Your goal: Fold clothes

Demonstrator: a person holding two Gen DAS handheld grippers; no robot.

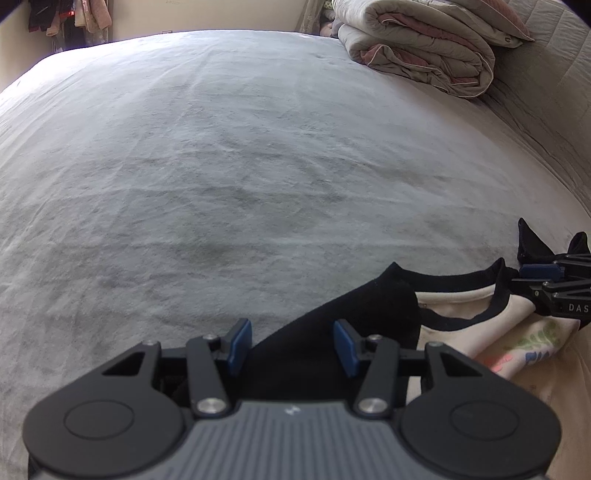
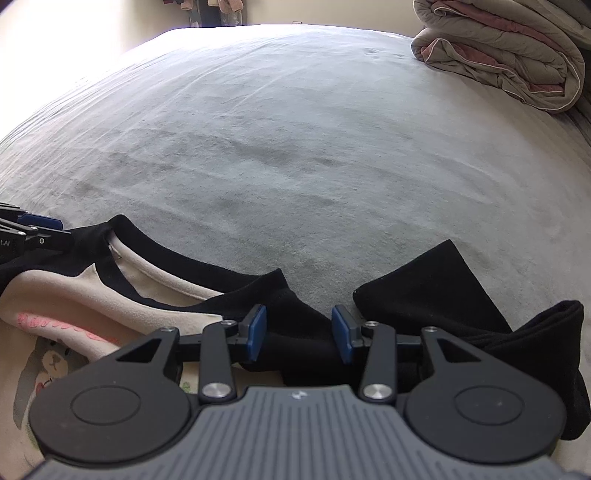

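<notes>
Lying at the near edge of a wide grey bedspread (image 1: 221,147): a cream sweatshirt (image 2: 66,295) with black collar and black sleeves, its printed front mostly cut off by the frame and by the tools. Pink lettering on the chest too blurred to read. Left gripper (image 1: 291,345) poised over a black sleeve (image 1: 332,332), blue pads about half apart, black cloth between them; cannot tell whether the pads press on it. Right gripper (image 2: 299,334) likewise half open, straddling black fabric at the other shoulder; contact again hidden by the jaws' own body. Other black sleeve (image 2: 443,288) spread to the right, its cuff end hidden behind the tool housing. Folded quilt (image 1: 424,48) at the far corner, top cropped. Hanging clothes (image 1: 70,18) in the far background, barely discernible.
</notes>
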